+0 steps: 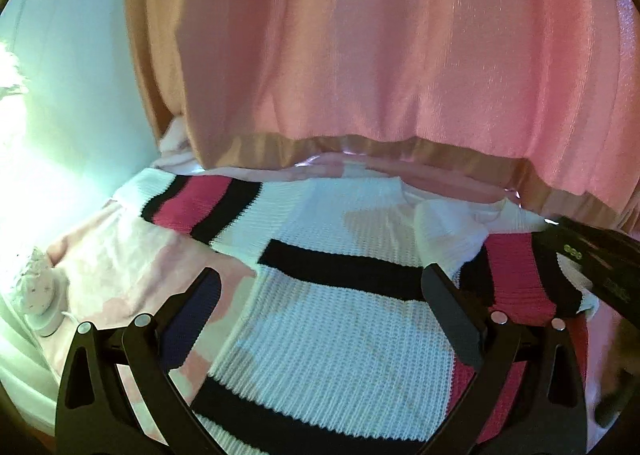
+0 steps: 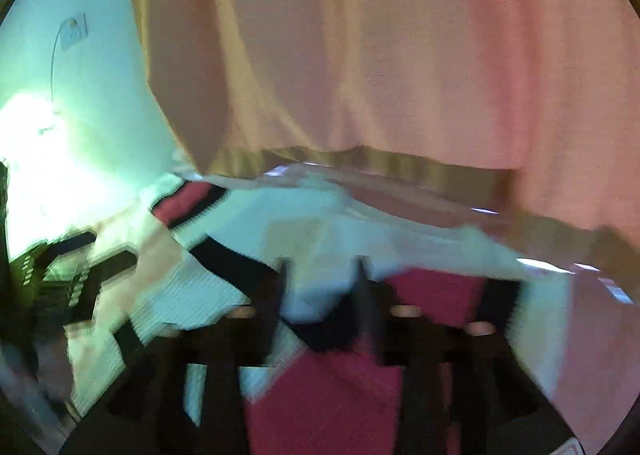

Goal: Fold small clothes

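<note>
The sweater (image 1: pixel 332 339) lies flat below the pink curtain (image 1: pixel 400 55). My left gripper (image 1: pixel 320 287) hangs wide open over it. My right gripper (image 2: pixel 320 267) looks pinched on a sleeve (blurry). A loose pinch could drop it.

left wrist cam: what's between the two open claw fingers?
Only the striped knit sweater, its white body with a black band, fills the gap between the left claw fingers, which stand wide apart over it. Left wrist view.
</note>
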Motion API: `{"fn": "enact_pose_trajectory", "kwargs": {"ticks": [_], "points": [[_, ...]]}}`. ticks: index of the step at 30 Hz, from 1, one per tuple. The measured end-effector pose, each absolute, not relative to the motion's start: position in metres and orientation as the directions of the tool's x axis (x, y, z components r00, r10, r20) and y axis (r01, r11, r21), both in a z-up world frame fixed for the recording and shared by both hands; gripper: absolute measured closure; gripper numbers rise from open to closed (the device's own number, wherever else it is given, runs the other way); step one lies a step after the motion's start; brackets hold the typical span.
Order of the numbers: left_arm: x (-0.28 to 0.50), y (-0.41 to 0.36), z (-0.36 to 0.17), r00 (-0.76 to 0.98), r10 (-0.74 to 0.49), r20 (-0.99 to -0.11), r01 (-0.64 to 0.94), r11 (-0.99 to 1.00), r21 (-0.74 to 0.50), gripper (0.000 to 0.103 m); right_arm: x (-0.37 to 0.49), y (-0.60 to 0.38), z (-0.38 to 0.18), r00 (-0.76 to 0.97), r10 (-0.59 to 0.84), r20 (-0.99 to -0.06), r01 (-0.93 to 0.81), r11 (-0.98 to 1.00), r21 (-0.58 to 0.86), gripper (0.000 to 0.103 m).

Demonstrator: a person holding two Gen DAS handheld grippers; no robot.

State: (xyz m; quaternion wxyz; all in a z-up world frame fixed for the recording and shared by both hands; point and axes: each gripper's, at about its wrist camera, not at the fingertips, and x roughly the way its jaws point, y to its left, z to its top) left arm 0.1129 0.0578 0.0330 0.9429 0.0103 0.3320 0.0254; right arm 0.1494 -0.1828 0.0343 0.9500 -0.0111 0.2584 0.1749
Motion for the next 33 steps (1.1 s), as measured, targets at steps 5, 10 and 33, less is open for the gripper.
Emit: {"fn": "enact_pose_trajectory", "kwargs": {"ticks": [5, 10, 33], "points": [[0.137, 0.018, 0.008, 0.716, -0.049, -0.696, 0.097, 0.995, 0.03, 0.005, 0.107, -0.268, 0.016, 0.796, 0.09, -0.599, -0.107, 0.994, 0.007, 0.053], [0.162, -0.047, -0.026, 0.738, 0.031, -0.674, 0.153, 0.965, 0.212, 0.005, 0.11, -0.312, -0.026, 0.721, 0.013, -0.693, 0.03, 0.998, 0.05, 0.053], [0.235, 0.057, -0.06, 0.627, 0.023, -0.779, -0.058, 0.998, -0.018, 0.061, 0.129, -0.314, -0.063, 0.693, 0.012, -0.721, 0.105, 0.988, 0.117, 0.079]]}}
